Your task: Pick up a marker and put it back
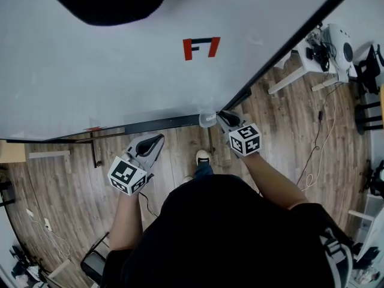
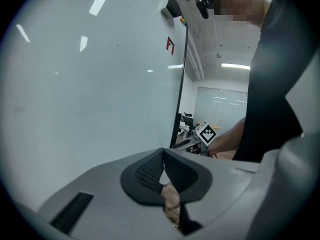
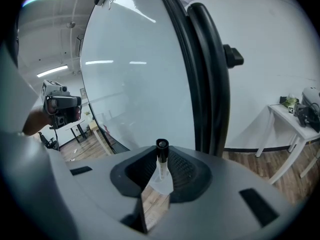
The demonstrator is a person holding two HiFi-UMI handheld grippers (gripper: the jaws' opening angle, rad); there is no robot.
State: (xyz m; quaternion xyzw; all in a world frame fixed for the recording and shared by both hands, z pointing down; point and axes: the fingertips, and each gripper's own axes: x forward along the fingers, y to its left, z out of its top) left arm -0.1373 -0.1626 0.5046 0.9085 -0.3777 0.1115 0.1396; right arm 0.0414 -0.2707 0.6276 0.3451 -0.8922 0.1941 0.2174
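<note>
Your right claw (image 3: pixel 161 160) is clamped on the marker (image 3: pixel 161 146), whose black cap pokes out beyond the pads.

Glossy smooth whiteboard (image 1: pixel 120 65), matt wood-grain floor (image 1: pixel 282 137), matt grey plastic right gripper (image 3: pixel 161 176) with ribbed black pads (image 3: pixel 184 171).

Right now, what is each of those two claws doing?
Left gripper: closed, holding nothing.
Right gripper: closed on the marker.
</note>
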